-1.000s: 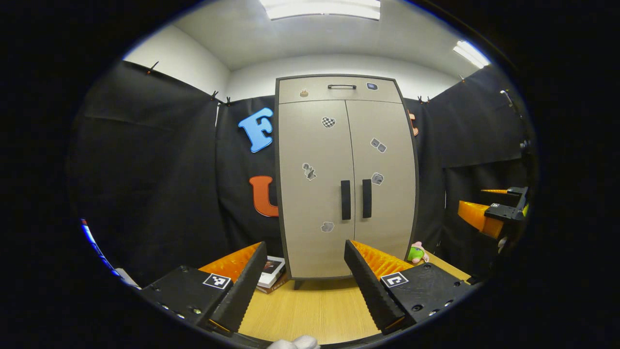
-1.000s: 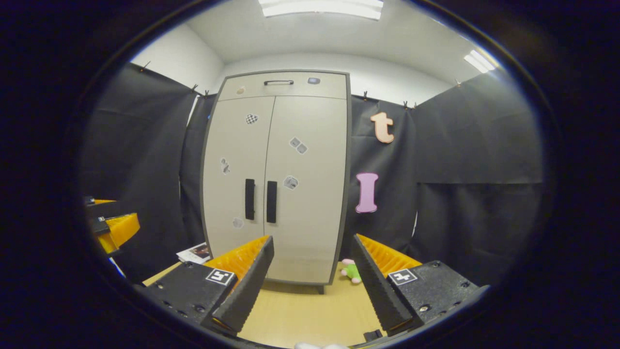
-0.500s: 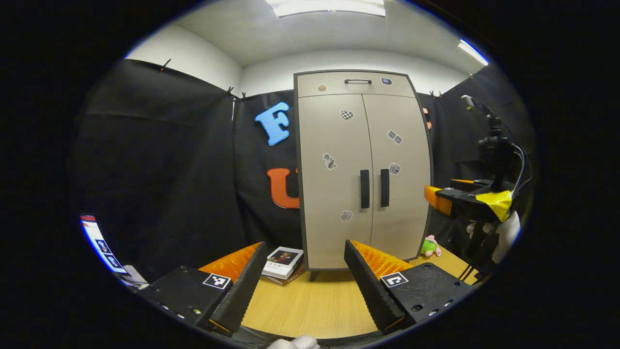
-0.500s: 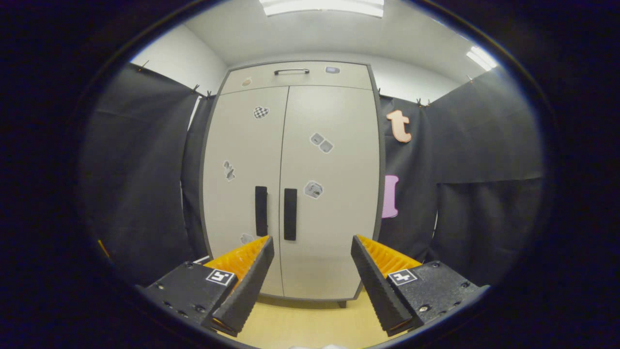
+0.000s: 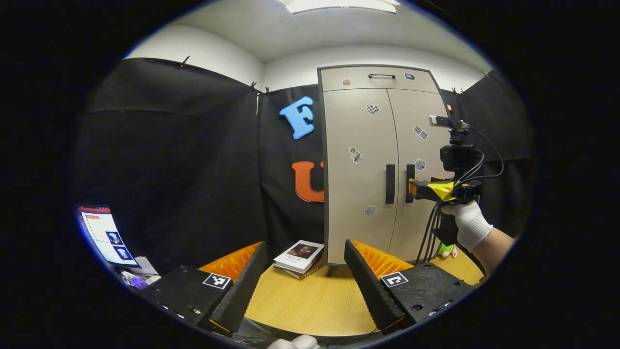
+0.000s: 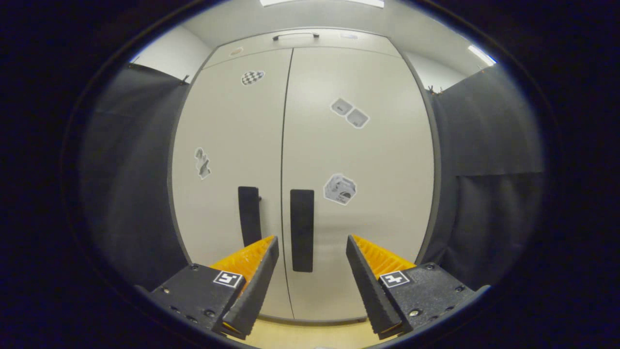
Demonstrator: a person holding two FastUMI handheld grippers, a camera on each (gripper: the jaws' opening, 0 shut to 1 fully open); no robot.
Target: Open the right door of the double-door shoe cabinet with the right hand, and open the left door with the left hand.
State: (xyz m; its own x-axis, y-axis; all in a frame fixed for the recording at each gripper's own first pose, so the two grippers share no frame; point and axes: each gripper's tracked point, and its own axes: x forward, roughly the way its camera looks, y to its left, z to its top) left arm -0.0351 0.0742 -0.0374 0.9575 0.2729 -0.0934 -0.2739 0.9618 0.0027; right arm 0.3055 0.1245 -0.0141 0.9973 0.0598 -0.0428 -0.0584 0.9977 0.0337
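The beige shoe cabinet (image 5: 361,160) stands on the wooden table with both doors closed. Its right door (image 6: 358,160) carries a black vertical handle (image 6: 302,230), and the left door (image 6: 227,145) has its own black handle (image 6: 249,215). My right gripper (image 6: 310,242) is open, its fingers on either side of the right handle's lower end, close in front of the door. In the left gripper view the right gripper (image 5: 412,188), held by a white-gloved hand (image 5: 469,225), reaches the right handle (image 5: 410,183). My left gripper (image 5: 305,247) is open and stays back over the table, well short of the cabinet.
Stacked books (image 5: 299,253) lie on the wooden table (image 5: 310,300) left of the cabinet's foot. A green and pink plush toy (image 5: 447,250) sits at the cabinet's right. A lit screen (image 5: 104,236) stands at the far left. Cables (image 5: 431,228) hang from the right gripper.
The right gripper has moved forward to the cabinet, so its fingers now flank the right handle. The left gripper has swung left; the cabinet sits further right in its view.
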